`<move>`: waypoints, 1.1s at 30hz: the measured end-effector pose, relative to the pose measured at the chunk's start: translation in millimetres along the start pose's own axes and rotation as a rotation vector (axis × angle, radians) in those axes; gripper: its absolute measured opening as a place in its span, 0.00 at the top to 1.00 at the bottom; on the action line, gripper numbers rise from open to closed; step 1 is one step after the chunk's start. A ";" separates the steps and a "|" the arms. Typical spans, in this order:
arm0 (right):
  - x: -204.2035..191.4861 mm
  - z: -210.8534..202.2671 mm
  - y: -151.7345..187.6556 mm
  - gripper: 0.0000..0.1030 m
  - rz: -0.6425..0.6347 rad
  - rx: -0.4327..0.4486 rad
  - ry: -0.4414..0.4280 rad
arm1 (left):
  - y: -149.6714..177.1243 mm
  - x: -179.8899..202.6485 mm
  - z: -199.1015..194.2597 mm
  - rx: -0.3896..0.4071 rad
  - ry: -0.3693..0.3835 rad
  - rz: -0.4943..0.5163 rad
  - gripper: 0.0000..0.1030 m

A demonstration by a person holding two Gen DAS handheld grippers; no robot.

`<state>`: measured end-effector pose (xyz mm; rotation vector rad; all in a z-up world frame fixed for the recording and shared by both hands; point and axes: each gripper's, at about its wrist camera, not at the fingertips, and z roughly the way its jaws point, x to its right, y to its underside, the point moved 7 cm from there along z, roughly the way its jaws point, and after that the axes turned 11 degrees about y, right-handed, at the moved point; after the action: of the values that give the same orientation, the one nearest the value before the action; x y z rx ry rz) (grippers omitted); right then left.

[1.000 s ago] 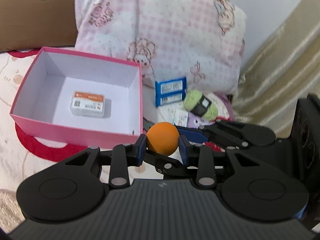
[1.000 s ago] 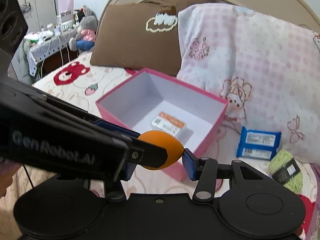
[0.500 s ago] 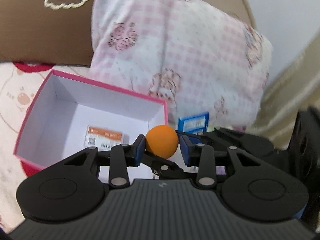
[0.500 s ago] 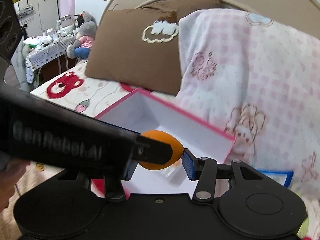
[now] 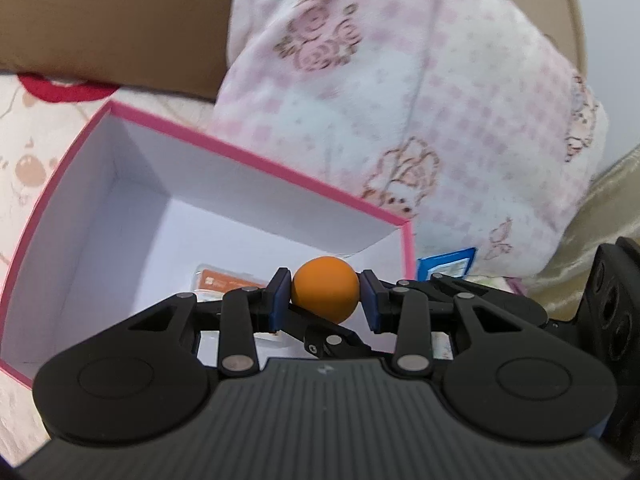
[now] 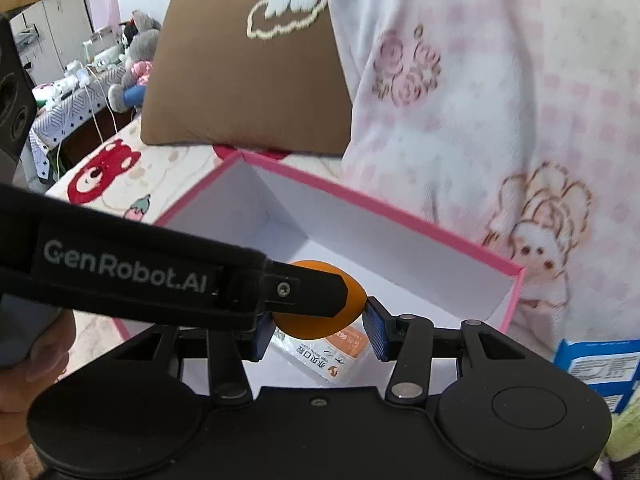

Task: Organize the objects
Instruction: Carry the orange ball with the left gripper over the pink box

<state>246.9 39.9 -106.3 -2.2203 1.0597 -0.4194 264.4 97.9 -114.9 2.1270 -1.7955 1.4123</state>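
Left wrist view: orange ball (image 5: pixel 325 288) (still gripped) now over pink box (image 5: pixel 256 162).

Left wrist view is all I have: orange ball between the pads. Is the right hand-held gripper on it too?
Observer: The right hand-held gripper brackets the orange round ball. One blue pad touches it; the other side is hidden by a finger of the left hand-held gripper.
Operator: What's beneath the ball?
Observer: A flat clear sachet with an orange label, lying on the white floor of the open pink cardboard box.
Operator: Behind the box?
Observer: A brown pillow with a white embroidered cloud.
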 end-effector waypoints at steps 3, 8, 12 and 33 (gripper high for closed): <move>-4.3 10.7 0.7 0.49 -0.009 -0.002 0.005 | -1.1 -10.6 4.3 0.003 -0.007 -0.016 0.66; -7.5 25.8 1.8 0.48 -0.035 -0.026 0.016 | -0.1 -25.8 14.4 0.002 -0.013 -0.043 0.66; -4.3 31.4 5.4 0.47 -0.027 -0.026 0.006 | -0.2 -30.9 21.6 -0.003 -0.013 -0.056 0.66; 8.6 50.1 4.3 0.45 0.021 -0.062 -0.062 | -5.6 -42.9 36.6 0.019 0.028 -0.087 0.67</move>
<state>276.1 51.6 -146.4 -2.2594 1.0754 -0.3102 294.1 113.5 -160.5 2.1551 -1.6650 1.4367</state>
